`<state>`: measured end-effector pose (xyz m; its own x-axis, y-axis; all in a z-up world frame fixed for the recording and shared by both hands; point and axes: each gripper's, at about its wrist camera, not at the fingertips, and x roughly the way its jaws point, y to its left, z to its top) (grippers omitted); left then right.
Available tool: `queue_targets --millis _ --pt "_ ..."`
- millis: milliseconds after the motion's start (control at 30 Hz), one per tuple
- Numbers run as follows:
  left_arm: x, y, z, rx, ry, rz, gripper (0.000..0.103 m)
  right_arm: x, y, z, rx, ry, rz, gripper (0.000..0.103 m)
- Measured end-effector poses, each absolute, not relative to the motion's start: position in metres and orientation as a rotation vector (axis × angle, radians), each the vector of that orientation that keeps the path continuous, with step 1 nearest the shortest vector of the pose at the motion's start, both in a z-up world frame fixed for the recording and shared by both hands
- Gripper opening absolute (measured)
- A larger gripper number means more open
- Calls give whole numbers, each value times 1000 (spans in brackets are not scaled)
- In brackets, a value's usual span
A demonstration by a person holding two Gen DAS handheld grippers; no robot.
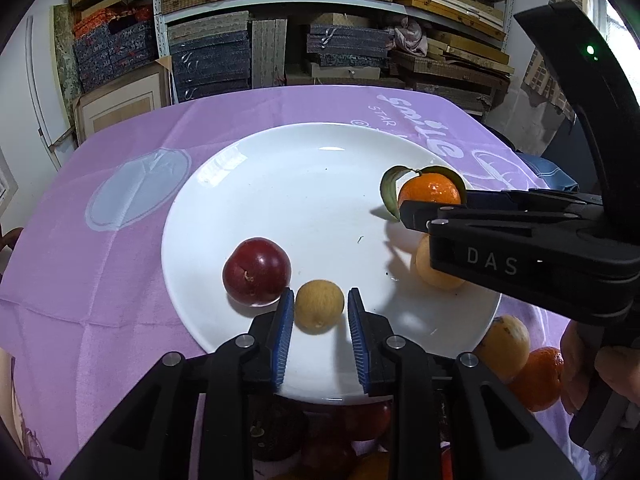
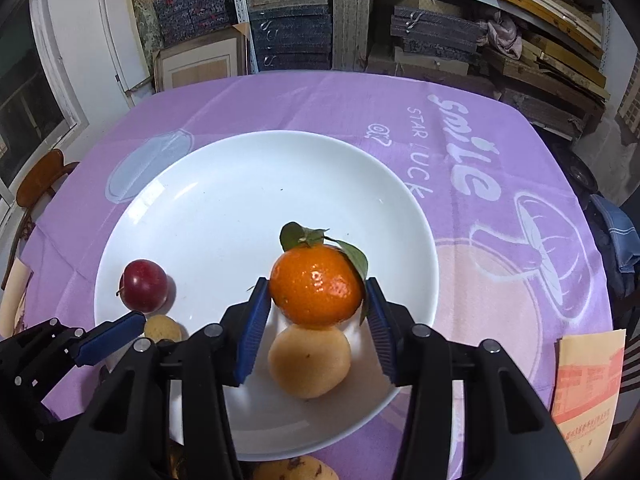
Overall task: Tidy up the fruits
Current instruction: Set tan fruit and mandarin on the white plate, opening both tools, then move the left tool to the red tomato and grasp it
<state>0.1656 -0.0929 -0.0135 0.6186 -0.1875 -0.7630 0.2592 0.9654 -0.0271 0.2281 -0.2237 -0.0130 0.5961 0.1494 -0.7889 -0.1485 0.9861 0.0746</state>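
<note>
A white plate (image 1: 320, 168) (image 2: 240, 200) lies on the purple cloth. On it rest a dark red plum (image 1: 257, 271) (image 2: 143, 286), a small tan fruit (image 1: 319, 306) (image 2: 162, 328) and a pale yellow fruit (image 1: 436, 274) (image 2: 308, 362). My left gripper (image 1: 319, 300) brackets the small tan fruit, which sits on the plate with a slight gap at the right pad. My right gripper (image 2: 316, 285) is shut on a leafy mandarin (image 2: 316, 286) (image 1: 430, 190), held just above the pale yellow fruit.
Off the plate's near right edge lie a yellow fruit (image 1: 506, 346) and an orange (image 1: 540, 378). Dark and red fruits (image 1: 360, 420) lie under the left gripper. A printed paper (image 2: 584, 380) lies at the right. Shelves of boxes (image 1: 280, 52) stand beyond the table.
</note>
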Motion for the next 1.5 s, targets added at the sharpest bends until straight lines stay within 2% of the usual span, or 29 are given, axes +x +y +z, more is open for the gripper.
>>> queue_targets --millis 67,133,267,433,600,700,833,1200,1500 --pt "166 -92 -14 86 863 -254 43 226 -226 -9 -4 896 158 50" --pt "164 -90 -11 81 844 -240 59 222 -230 -1 14 869 150 59" --pt "156 -86 -3 79 813 -227 64 201 -244 19 70 808 151 60" --pt "135 -72 11 74 767 -198 71 148 -258 43 94 680 118 81" --pt "108 -56 13 72 766 -181 73 92 -271 46 117 618 94 88" --pt "86 -41 8 61 770 -168 79 58 -279 37 150 586 75 95" --pt "60 -23 -4 35 801 -166 80 19 -289 23 182 546 40 97" --pt "-7 -36 -19 105 795 -272 80 -25 -288 -6 185 560 38 98" --pt "-8 -53 -34 105 817 -360 80 -21 -289 -5 188 567 33 98"
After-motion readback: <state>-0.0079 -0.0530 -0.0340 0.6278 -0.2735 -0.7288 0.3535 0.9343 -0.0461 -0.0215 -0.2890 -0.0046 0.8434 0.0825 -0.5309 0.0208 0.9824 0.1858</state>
